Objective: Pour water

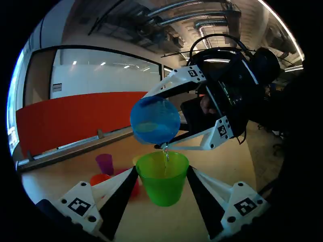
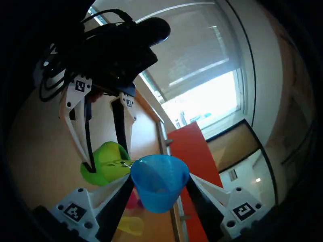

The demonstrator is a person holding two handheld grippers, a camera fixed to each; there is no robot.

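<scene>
Left gripper view: left of the green cup [image 1: 162, 189], a purple cup [image 1: 105, 163] and an orange cup [image 1: 99, 178] stand on the desk [image 1: 226, 161], near it but apart. The left tool [image 1: 162, 171] is closed on the green cup, holding it upright. Just above the green cup's rim, the right tool [image 1: 156, 121] clamps the blue cup [image 1: 153, 113], tipped well over with its lip lowest. A thin stream of water [image 1: 165, 155] falls inside the rim. Right of the green cup lies open desk, which looks like room to draw away. Any further tipping needs the lip held over the green cup's middle.
</scene>
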